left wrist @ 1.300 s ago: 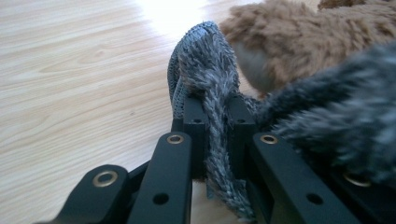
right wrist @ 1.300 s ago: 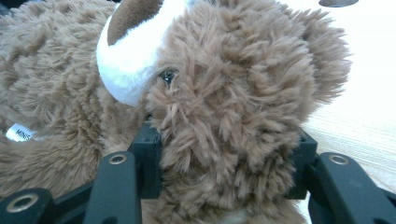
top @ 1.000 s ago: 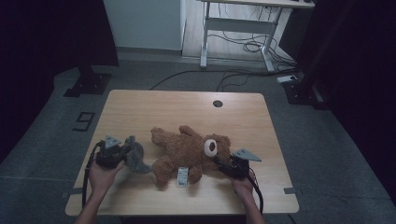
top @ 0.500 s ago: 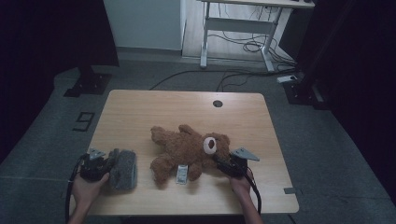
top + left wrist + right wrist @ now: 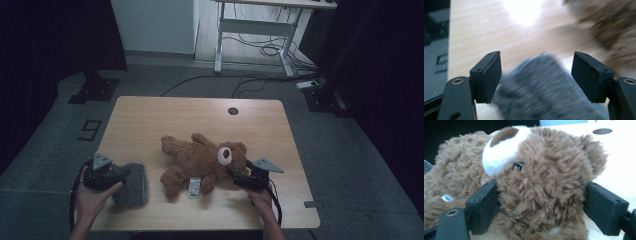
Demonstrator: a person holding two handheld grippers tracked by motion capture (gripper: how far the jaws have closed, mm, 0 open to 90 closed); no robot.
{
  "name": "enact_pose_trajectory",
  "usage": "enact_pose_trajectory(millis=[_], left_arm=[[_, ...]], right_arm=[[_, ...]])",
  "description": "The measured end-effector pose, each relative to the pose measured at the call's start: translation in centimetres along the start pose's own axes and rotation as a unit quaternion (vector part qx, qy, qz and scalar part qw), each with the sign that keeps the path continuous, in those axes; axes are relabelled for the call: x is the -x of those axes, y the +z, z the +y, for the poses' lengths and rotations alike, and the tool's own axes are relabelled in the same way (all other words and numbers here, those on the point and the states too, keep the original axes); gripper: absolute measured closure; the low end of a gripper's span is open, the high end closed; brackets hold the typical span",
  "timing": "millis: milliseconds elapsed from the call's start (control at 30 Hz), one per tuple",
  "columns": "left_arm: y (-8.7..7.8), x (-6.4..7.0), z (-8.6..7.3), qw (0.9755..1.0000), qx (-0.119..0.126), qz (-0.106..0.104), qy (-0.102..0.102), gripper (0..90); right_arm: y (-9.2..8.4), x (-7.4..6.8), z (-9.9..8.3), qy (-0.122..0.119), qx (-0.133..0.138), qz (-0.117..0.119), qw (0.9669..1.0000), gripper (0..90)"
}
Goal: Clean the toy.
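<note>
Change noted: the grey fuzzy cloth [image 5: 131, 184] now lies at the surface's [image 5: 150, 112] front-left corner, well apart from its earlier spot beside the teddy bear [image 5: 202, 162]. The left gripper [image 5: 536, 75] has just been opening; its fingers [image 5: 489, 75] stand released, the cloth between them but unpressed. The right gripper [image 5: 541, 207] has also been opening, its fingers [image 5: 482, 206] flanking the bear's head at the front-right, grip apparently slackened. Judgement: cloth deposited, bear being let go. Surface: pale wood, cable hole near far edge. Room: dim, grey floor, desk frame behind.
</note>
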State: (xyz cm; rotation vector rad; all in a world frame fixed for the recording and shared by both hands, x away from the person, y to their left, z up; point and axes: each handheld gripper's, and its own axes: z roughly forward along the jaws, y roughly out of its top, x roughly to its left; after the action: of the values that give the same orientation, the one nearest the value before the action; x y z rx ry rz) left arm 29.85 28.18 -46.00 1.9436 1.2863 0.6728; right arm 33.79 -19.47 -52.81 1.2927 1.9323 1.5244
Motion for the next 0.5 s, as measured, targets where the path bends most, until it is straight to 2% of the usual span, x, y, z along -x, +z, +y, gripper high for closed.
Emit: enact_pose_trajectory(millis=[167,267,333,500], left_arm=[[0.3,3.2,1.2,0.9987,0.015,-0.043,0.022,23.5],[1.4,4.9,1.4,0.9974,0.016,-0.067,0.021,23.5],[2.5,5.8,1.4,0.9963,0.008,-0.084,0.015,23.6],[4.0,7.8,1.3,0.9945,0.002,-0.102,0.023,24.5]], right_arm=[[-1.0,0.1,0.2,-0.003,0.011,0.012,0.9999,15.7],[-1.5,0.2,0.1,-0.005,0.01,0.015,0.9998,15.7],[-1.7,0.3,0.0,-0.006,0.007,0.018,0.9998,15.7],[-2.3,0.3,-0.1,-0.021,0.002,0.028,0.9994,15.7]])
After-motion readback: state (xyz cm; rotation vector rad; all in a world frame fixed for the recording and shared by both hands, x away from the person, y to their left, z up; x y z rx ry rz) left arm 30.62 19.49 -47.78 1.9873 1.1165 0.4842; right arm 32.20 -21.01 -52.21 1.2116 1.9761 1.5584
